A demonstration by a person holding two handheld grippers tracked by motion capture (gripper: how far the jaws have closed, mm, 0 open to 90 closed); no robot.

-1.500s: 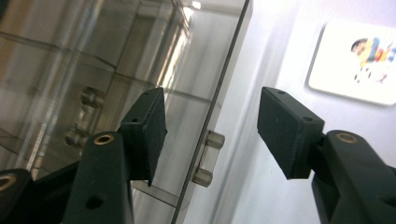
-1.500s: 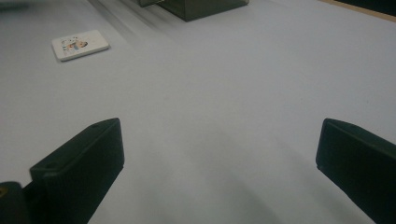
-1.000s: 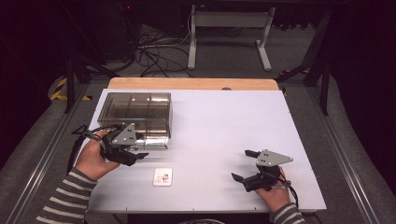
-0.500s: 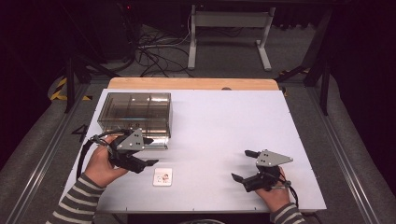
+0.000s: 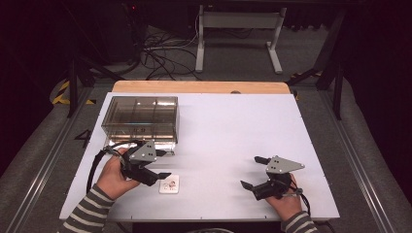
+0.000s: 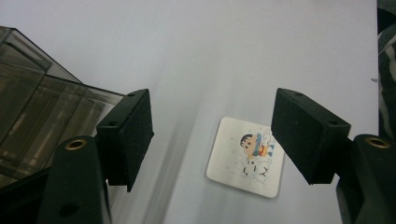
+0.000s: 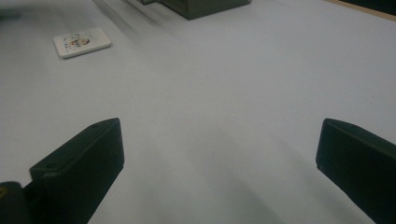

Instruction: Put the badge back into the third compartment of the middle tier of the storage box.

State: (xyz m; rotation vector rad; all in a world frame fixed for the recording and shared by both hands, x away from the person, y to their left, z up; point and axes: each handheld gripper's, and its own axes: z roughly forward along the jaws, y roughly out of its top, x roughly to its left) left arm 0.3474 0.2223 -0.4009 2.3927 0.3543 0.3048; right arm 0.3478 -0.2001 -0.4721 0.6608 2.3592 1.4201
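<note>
A small white square card (image 5: 169,184) with a cartoon figure lies flat near the table's front, left of centre. My left gripper (image 5: 166,164) hovers just beside and above it. It is open, its jaws have just been opening, and nothing is held between them. In the left gripper view the card (image 6: 245,156) lies on the table below the gap of the left gripper (image 6: 217,135), nearer the right-hand jaw. My right gripper (image 5: 250,171) rests wide open at the front right, with bare table between its jaws. From the right gripper (image 7: 219,163) the card (image 7: 81,42) is far off.
A smoky transparent box (image 5: 141,119) with inner compartments stands at the left rear of the white table (image 5: 233,126), close behind my left hand. Its corner (image 6: 37,107) is in the left gripper view. A wooden strip (image 5: 199,87) edges the table's far side.
My left gripper has moved away from the box's front, toward the near edge and to the right, and now stands over the card. The right gripper has stayed put.
</note>
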